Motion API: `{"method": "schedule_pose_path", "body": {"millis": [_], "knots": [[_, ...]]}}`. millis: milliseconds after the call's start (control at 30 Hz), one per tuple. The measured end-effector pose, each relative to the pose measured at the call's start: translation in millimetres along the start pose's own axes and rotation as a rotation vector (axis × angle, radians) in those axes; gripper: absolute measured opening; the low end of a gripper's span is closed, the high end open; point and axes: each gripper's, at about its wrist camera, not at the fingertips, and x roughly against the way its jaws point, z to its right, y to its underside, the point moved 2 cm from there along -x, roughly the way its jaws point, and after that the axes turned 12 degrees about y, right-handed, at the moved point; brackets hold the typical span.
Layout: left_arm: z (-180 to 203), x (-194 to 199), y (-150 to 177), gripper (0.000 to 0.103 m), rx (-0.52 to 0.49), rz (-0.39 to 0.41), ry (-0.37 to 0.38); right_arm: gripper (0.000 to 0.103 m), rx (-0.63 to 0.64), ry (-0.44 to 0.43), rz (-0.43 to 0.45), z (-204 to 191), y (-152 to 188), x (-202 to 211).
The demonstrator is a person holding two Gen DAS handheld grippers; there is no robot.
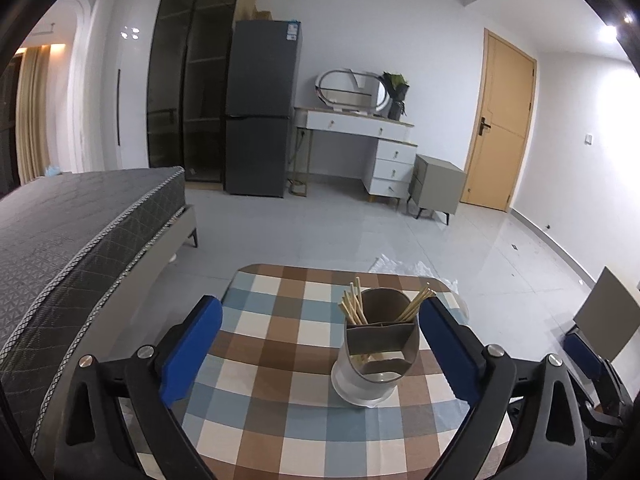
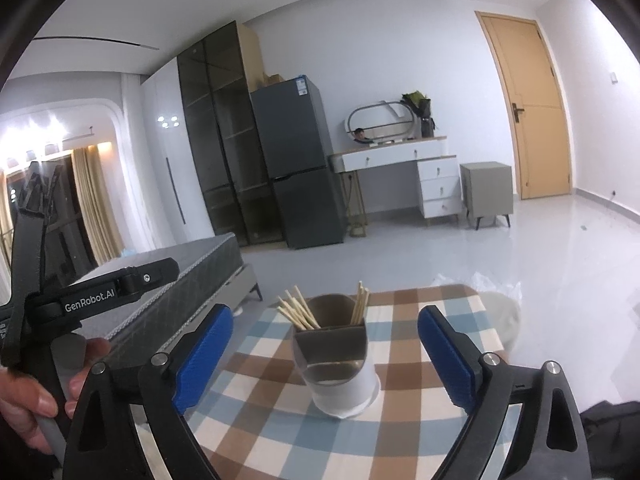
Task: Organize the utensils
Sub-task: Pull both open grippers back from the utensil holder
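Both grippers, left (image 1: pixel 320 340) and right (image 2: pixel 325 350), hang spread, empty, before a chopstick-filled holder (image 1: pixel 376 354) on a checked table (image 1: pixel 280 420), bed (image 1: pixel 80 232) beside.

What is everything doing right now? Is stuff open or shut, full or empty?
left gripper: open, holding nothing
right gripper: open, holding nothing
utensil holder: upright on the checked table
chopsticks: standing in the holder's back compartments
front compartment: no utensils visible
door: shut
fridge: shut
drawers: shut
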Motion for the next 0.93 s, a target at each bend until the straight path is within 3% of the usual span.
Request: {"method": "schedule_pose_path", "body": {"millis": [933], "knots": [[-10.3, 3.2, 22.9, 0.096, 0.051, -0.004, 0.015, 0.101, -0.007, 0.035, -0.001, 5.1, 11.5, 6.9]]}}
